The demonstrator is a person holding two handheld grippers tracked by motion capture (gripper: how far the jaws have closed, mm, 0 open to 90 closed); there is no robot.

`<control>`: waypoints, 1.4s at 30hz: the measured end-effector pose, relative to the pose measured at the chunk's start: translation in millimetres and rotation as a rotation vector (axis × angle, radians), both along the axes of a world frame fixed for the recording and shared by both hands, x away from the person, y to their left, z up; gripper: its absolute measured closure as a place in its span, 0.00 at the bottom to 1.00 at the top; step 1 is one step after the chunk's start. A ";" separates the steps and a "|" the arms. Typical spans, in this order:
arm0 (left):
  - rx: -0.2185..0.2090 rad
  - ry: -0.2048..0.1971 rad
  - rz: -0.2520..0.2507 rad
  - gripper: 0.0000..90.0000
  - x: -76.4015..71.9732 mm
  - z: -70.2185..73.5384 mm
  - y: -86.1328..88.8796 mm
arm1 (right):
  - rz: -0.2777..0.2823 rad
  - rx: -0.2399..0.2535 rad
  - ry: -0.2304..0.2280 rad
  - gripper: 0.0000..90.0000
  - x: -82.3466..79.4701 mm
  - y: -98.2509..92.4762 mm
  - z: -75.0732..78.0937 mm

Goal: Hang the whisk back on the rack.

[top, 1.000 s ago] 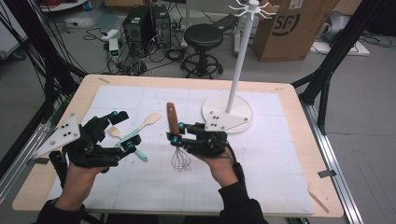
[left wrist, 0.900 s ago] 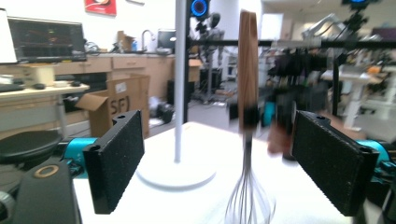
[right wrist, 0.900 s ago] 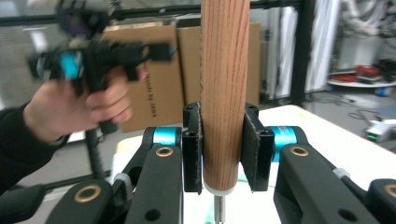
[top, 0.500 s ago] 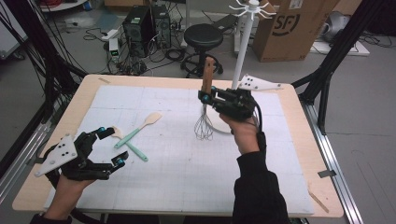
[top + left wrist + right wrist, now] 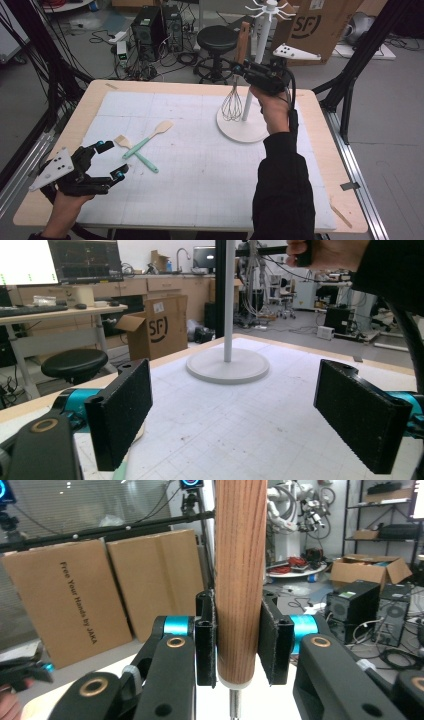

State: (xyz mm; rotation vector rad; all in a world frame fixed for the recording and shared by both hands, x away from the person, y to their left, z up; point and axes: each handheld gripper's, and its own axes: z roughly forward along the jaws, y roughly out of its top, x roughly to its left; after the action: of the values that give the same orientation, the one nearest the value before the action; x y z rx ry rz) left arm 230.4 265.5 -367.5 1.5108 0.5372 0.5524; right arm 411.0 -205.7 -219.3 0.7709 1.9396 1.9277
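Since the earlier frames the whisk (image 5: pixel 232 102) had been carried from the middle of the worktop (image 5: pixel 320 165) up and away to the rack (image 5: pixel 250 127), and the left tongs (image 5: pixel 107 160) had been drawn back and down toward the near left corner.

Nearest, the left tongs were held low over the mat, their jaws wide apart with nothing between them (image 5: pixel 235 420). Just beyond them two spatulas (image 5: pixel 142 145) were left crossed on the mat, untouched.

Farther off, the right tongs (image 5: pixel 240 67) were seen clamped on the whisk's wooden handle (image 5: pixel 240 580), both pads pressed flat against its sides. The whisk was held upright, handle up and wire head hanging down, clear of the worktop and above the left part of the rack's round base. Its long axis ran nearly parallel to the rack's white pole (image 5: pixel 257 60), which stood just beside it, to the right in the high view. The hooks (image 5: pixel 267 7) at the pole's top were placed higher than the handle's end. The coming move was judged to turn on that gap: the whisk would have to be raised further and brought across to a hook, and only the right hand was near enough.
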 end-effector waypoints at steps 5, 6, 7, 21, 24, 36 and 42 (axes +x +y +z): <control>0.000 0.003 0.007 0.18 0.4 -0.4 1.1 | -0.018 0.016 0.000 0.80 8.5 -1.4 6.6; 0.001 0.005 0.006 0.18 0.5 -0.6 1.1 | -0.026 0.019 0.010 0.80 11.1 -2.3 7.4; 0.002 0.006 0.007 0.18 0.4 -0.8 1.1 | -0.029 0.022 0.014 0.80 12.7 -3.0 7.7; -0.004 0.006 -0.002 0.18 0.8 -0.6 -1.4 | -0.084 0.045 0.066 0.80 27.9 -13.9 5.0; -0.002 0.006 -0.005 0.18 0.5 0.0 -1.9 | -0.076 0.043 0.057 0.80 28.9 -12.7 5.3; 0.003 0.004 -0.021 0.18 1.0 0.3 -3.6 | -0.068 0.060 0.061 0.80 35.8 2.3 11.5; 0.005 0.004 -0.023 0.18 0.8 0.2 -3.0 | -0.094 0.054 0.084 0.80 37.1 -1.2 11.0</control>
State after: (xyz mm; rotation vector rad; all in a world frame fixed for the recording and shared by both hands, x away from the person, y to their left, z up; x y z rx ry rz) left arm 231.3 262.4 -367.3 1.5208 0.5212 0.5337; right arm 448.1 -206.9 -208.3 0.9550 1.8698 1.9273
